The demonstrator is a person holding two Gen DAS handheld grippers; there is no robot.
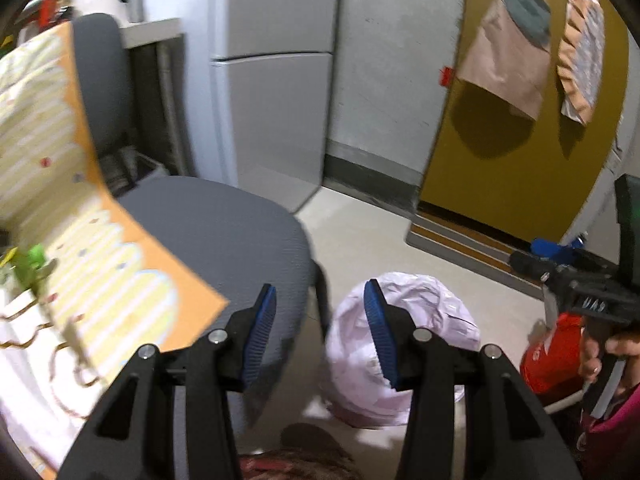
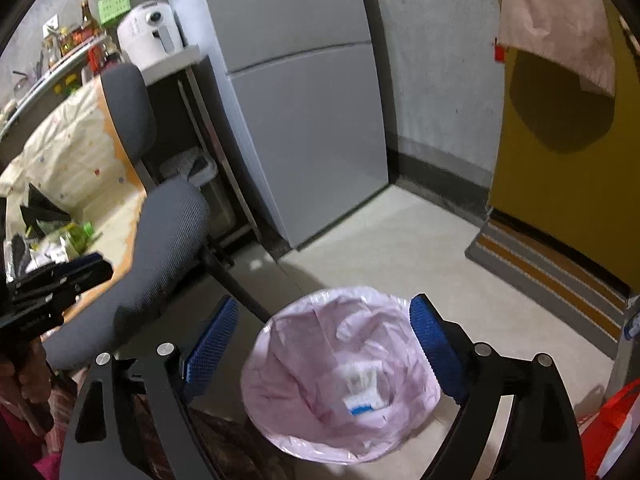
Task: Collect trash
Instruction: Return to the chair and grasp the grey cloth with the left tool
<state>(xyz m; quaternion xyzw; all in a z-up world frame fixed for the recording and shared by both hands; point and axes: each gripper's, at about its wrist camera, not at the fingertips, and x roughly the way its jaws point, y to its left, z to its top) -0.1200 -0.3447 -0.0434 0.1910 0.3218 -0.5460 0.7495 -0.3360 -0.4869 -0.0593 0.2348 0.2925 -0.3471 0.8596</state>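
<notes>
A waste bin with a pink liner (image 2: 320, 360) stands on the floor right below my right gripper (image 2: 324, 340), whose blue pads are wide open with nothing held. Inside the liner lies a white scrap with a blue strip (image 2: 364, 396). In the left wrist view the same bin (image 1: 420, 320) shows behind my left gripper (image 1: 322, 320), which is open and empty, over the gap between chair and bin. Green wrappers (image 1: 32, 264) lie on the table at the left. Each gripper appears in the other's view: the right gripper (image 1: 536, 256) and the left gripper (image 2: 92, 272), both hand-held.
A grey office chair (image 2: 160, 248) stands between the table with its patterned orange cloth (image 1: 100, 260) and the bin. A grey fridge (image 2: 304, 120), a yellow door (image 1: 520, 160) with a striped mat (image 2: 552, 280), and a red bag (image 1: 552, 356) surround the floor space.
</notes>
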